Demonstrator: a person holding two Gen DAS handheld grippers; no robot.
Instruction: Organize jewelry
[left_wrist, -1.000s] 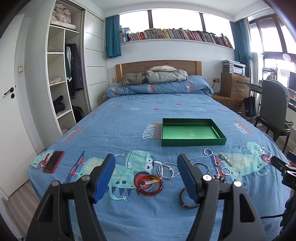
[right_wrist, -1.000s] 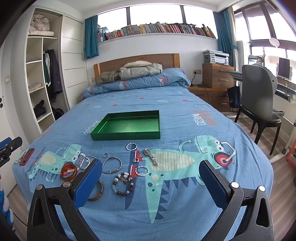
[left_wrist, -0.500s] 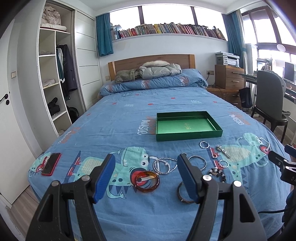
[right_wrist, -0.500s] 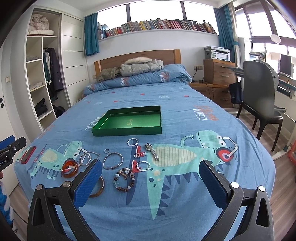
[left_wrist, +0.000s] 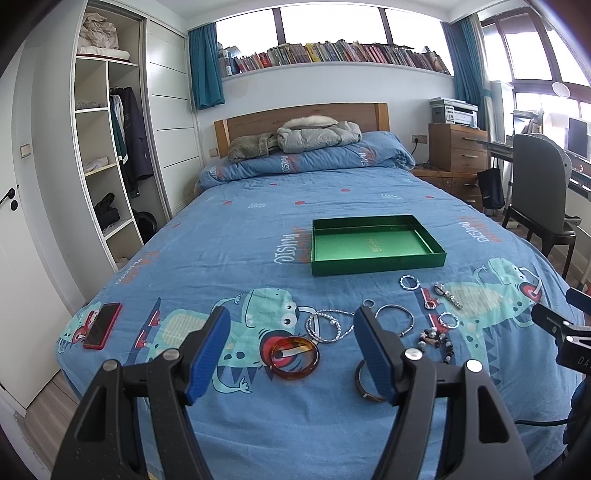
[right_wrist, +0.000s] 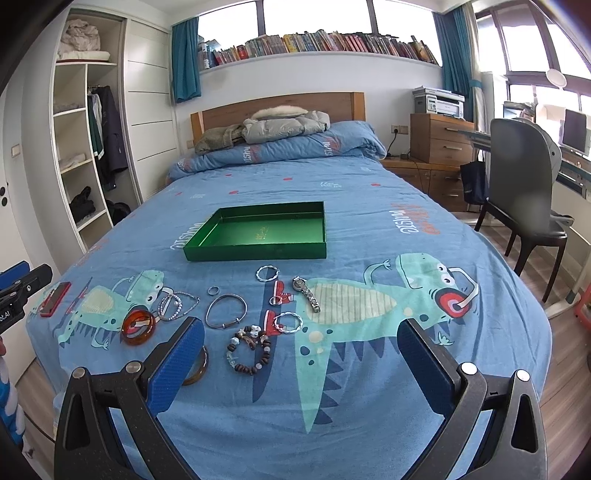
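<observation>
Blue dinosaur-print bedding (left_wrist: 258, 258) covers the bed that fills both views, with a wooden headboard (left_wrist: 301, 118) and a shelf of books (left_wrist: 332, 55) far beyond both grippers. The left gripper (left_wrist: 291, 350) hangs above the near edge of the bed with its jaws spread wide and nothing between them. Just ahead of it, in the gap between its blue pads, lies an amber bangle (left_wrist: 294, 357), and a little farther ahead a beaded silver bracelet (left_wrist: 325, 326). A brown bangle (left_wrist: 364, 384) sits partly hidden behind its right finger. Ahead and to its right are a thin silver bangle (left_wrist: 394, 319), a dark bead bracelet (left_wrist: 436, 339), two twisted silver rings (left_wrist: 409, 283) and a silver watch (left_wrist: 448, 294). Well ahead of it, slightly right, rests the green tray (left_wrist: 376, 264), with only its green floor showing inside. A red phone (left_wrist: 102, 325) lies off to its left.

The right gripper (right_wrist: 301, 356) also hovers over the near edge, its jaws held very wide and gripping nothing. Directly ahead between its pads lies the dark bead bracelet (right_wrist: 249, 350), with the silver watch (right_wrist: 306, 293) and the twisted rings (right_wrist: 267, 274) beyond it. The thin silver bangle (right_wrist: 225, 310), beaded silver bracelet (right_wrist: 171, 306) and amber bangle (right_wrist: 138, 326) lie ahead to its left, and the brown bangle (right_wrist: 199, 365) peeks out by its left finger. The green tray (right_wrist: 258, 253) stands farther ahead, left of centre. A grey chair (right_wrist: 524, 184) stands off to its right.
</observation>
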